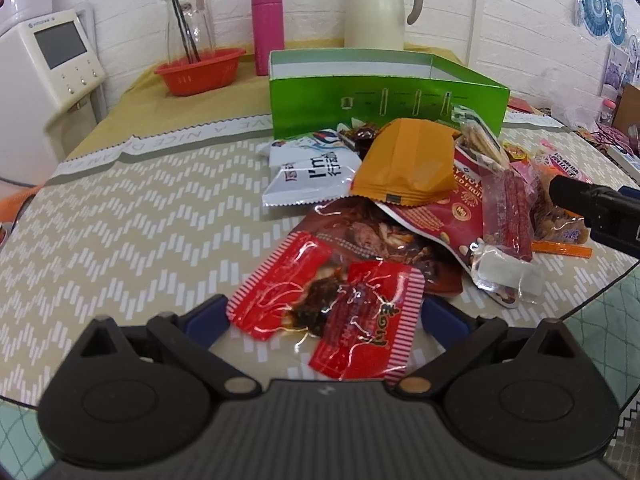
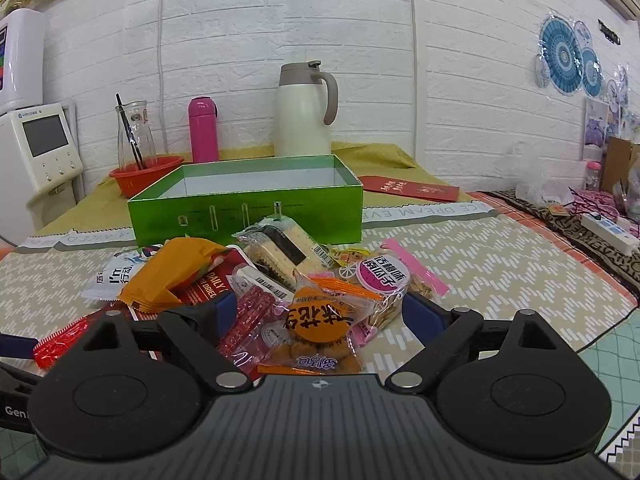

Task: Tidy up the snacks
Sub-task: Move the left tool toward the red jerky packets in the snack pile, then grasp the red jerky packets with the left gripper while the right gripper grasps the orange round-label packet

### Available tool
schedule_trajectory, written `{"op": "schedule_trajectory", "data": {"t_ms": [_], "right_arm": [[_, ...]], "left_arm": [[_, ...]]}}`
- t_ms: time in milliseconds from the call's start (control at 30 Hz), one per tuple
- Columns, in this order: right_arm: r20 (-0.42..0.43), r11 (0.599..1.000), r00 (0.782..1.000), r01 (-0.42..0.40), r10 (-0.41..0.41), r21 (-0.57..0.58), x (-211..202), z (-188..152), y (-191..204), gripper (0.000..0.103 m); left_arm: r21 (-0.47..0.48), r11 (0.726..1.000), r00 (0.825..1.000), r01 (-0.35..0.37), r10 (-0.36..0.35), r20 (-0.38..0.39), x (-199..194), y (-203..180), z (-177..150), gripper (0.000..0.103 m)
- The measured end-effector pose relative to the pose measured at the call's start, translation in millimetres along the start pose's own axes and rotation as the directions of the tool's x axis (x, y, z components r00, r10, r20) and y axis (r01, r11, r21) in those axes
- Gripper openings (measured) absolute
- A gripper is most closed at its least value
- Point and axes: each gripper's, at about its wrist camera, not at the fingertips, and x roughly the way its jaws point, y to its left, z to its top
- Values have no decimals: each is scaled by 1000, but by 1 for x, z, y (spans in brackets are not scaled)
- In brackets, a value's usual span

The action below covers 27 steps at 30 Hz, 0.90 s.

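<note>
left claw [image 1: 326, 312] is wide open, blue pads either side of a red clear-window packet [image 1: 332, 308] lying flat on the tabletop [image 1: 132, 216], not pinched. right claw [image 2: 316, 312] also spread open, low over the near edge of the snack pile, w/ an orange-label nugget bag [image 2: 320, 332] and a red stick pack [image 2: 248, 320] between its fingers, no grip on either. rest of the pile sits just in front of the green box [image 2: 248, 204], which is open-topped and shows only its pale inner walls: orange pouch [image 1: 404, 160] on top of a dark red nut bag [image 1: 452, 208], white "i'm" packet [image 1: 312, 172] to its left, cracker pack [image 2: 280, 252] leaning near the box wall, pink-label seed bag [image 2: 384, 276] at the right. behind the box: cream thermos jug [image 2: 304, 116], pink bottle [image 2: 204, 128], glass carafe [image 2: 134, 136] standing in an orange basket [image 2: 144, 174]. red envelope [image 2: 408, 188] lies right of the box.
</note>
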Motion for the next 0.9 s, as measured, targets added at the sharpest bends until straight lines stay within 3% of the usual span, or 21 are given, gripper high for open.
{"op": "schedule_trajectory", "data": {"t_ms": [400,667,700,867,900], "right_arm": [[-100,996,995,6,2,86,13,-8,-1,103],[-103,998,995,18,-12,58,25,-1,-1,103],[-111,998,994,6,0,56,26,-1,-2,80],[-105,995,994,-15,25,96,20,-5,-10,76],[-103,995,994,-17,27,103,18,-5,-12,76]], "left_arm": [[-42,999,999,-19,20,42,-13,0,-3,71],[-89,996,998,3,3,59,-17,4,-3,65],[-90,996,998,4,1,55,-16,4,-2,64],[-88,996,997,-3,9,76,-20,0,-2,55],[-94,996,996,-8,17,91,-23,1,-1,48]]}}
